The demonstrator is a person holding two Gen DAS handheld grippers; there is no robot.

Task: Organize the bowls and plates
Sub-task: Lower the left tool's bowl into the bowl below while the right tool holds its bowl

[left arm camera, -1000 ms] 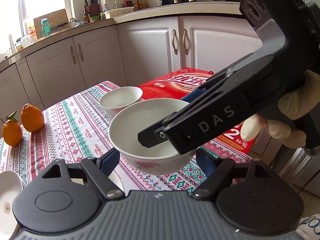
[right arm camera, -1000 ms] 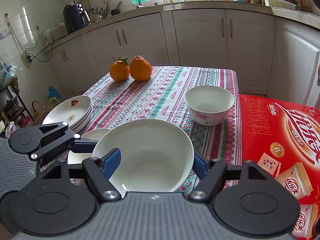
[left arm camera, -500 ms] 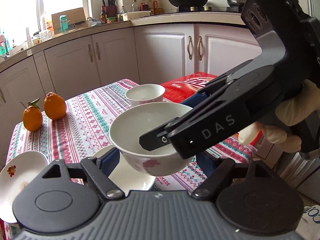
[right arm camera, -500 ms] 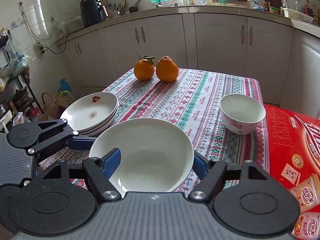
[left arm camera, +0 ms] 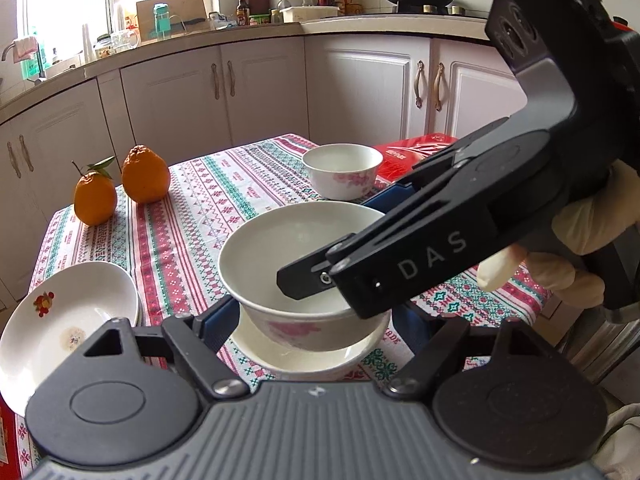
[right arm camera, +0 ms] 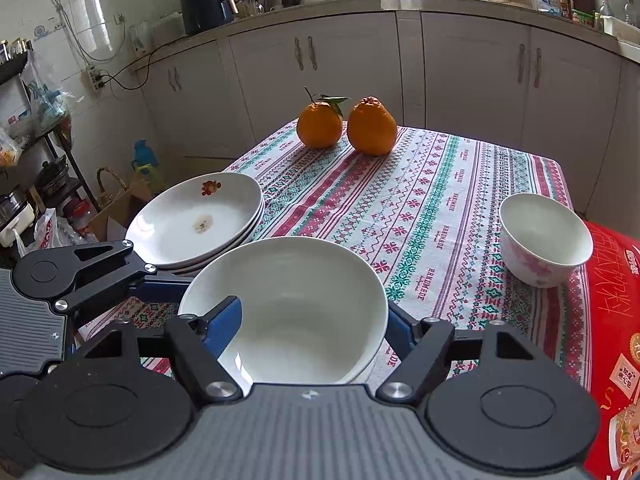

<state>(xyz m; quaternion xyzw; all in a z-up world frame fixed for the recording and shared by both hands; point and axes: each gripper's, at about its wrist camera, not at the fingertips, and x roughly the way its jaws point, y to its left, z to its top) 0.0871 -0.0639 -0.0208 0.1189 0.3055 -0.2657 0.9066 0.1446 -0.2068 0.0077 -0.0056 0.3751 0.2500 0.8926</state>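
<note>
The left tongs [left arm camera: 312, 316] grip a white bowl [left arm camera: 296, 256] with pink flowers, 1 blue pad on each side of its wall. The right tongs [right arm camera: 312, 320] are closed on the same bowl [right arm camera: 288, 300], 1 finger [left arm camera: 320, 280] reaching over the rim into it in the left wrist view and the other blue finger [left arm camera: 394, 196] outside the far wall. The bowl hangs above a white plate [left arm camera: 304, 360] that lies on the bench [right arm camera: 420, 208], on its patterned cloth. A stack of plates [right arm camera: 196, 220] with a red flower mark sits near the bench's left edge, just beside the left tongs [right arm camera: 160, 280]. A 2nd flowered bowl [right arm camera: 544, 240] stands well apart to the right, next to a red carton [right arm camera: 612, 280]. 2 oranges [right arm camera: 344, 126] stand together at the far end of the bench. A gloved hand [left arm camera: 576, 248] holds the right tongs' handle.
</note>
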